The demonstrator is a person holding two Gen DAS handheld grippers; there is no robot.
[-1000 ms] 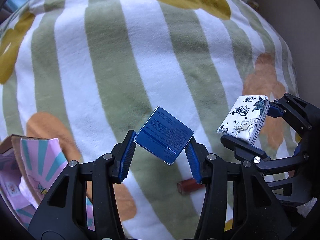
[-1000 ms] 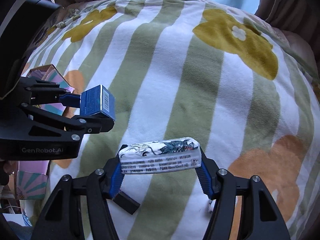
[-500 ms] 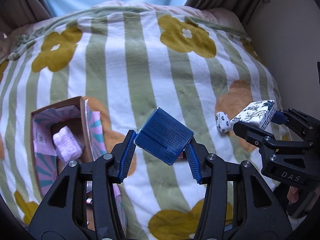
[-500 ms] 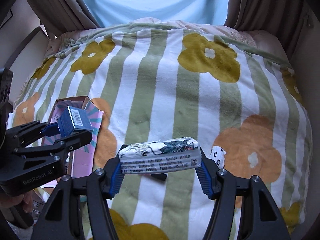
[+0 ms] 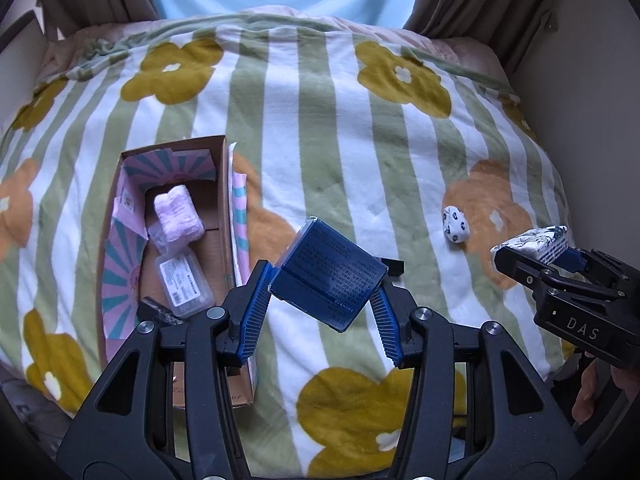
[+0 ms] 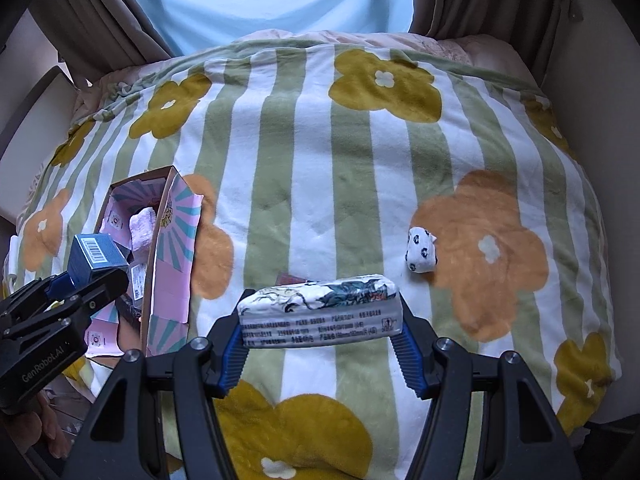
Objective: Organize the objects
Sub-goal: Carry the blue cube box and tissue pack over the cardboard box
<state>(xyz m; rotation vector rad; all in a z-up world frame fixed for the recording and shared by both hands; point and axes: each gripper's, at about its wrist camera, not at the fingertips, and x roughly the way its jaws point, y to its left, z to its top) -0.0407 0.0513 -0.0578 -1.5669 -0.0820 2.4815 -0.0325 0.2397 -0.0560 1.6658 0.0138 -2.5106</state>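
1. Your left gripper (image 5: pixel 322 304) has its jaws clamped on a blue box (image 5: pixel 327 272), which sits tilted between the blue pads, one corner pointing down.
2. Your right gripper (image 6: pixel 320 338) is clenched on a white tissue pack (image 6: pixel 320 310) with blue and grey print, held level across both pads.
3. Both held items are up off the striped flower blanket (image 5: pixel 320 120); the blue box hangs just to the right of the open cardboard box (image 5: pixel 222 200), which lies on the blanket's left side.
4. Inside that cardboard box you have a pink fluffy bundle (image 5: pixel 178 214) toward the far end, a clear plastic case (image 5: pixel 184 282) nearer you, and a dark item (image 5: pixel 154 310) at the near end, too hidden to name.
5. A small white pouch with dark spots (image 6: pixel 420 250) rests on an orange flower, apart from both grippers, to the right of the tissue pack.
6. A small dark reddish object (image 6: pixel 290 279) peeks out on the blanket just behind the tissue pack; you cannot tell what it is.
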